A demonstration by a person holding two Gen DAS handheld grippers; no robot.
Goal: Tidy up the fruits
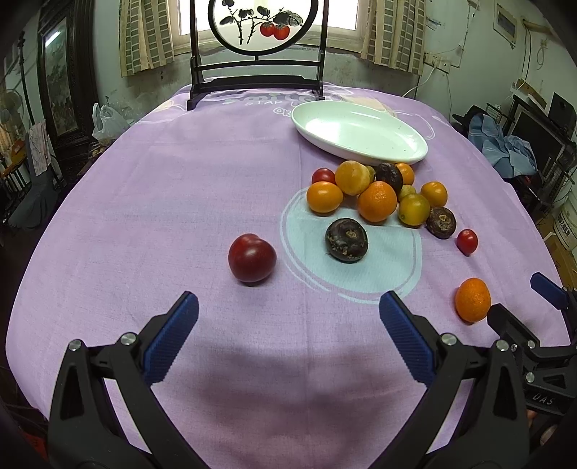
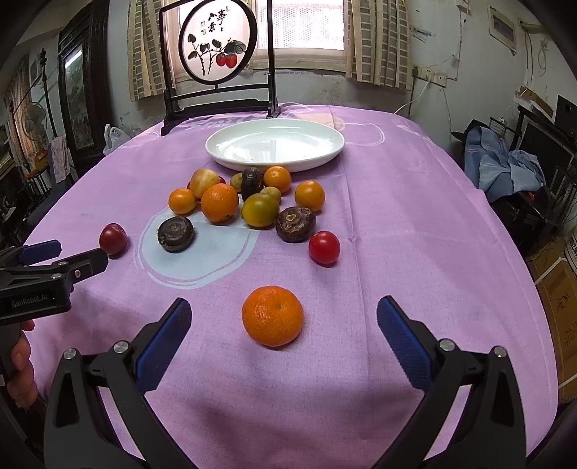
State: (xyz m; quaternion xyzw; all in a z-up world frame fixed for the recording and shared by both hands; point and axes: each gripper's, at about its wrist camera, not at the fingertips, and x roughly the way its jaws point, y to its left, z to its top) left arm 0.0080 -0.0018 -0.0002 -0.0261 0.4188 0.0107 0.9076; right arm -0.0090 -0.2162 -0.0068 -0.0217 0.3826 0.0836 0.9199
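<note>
A white oval plate (image 1: 360, 131) (image 2: 276, 146) stands empty at the far side of the purple tablecloth. In front of it lies a pile of oranges (image 1: 377, 201) (image 2: 219, 202), yellow-green fruits, cherry tomatoes (image 2: 324, 247) and dark brown fruits (image 1: 346, 240) (image 2: 175, 233). A dark red plum (image 1: 251, 257) (image 2: 113, 239) lies just ahead of my left gripper (image 1: 288, 310), which is open and empty. A lone tangerine (image 2: 272, 315) (image 1: 472, 299) lies between the tips of my right gripper (image 2: 285, 314), which is open and empty.
A dark wooden stand with a round painted screen (image 1: 262, 25) (image 2: 218, 47) stands behind the plate. The tablecloth (image 1: 180, 180) hangs over the table's edges on all sides. Furniture and clutter surround the table.
</note>
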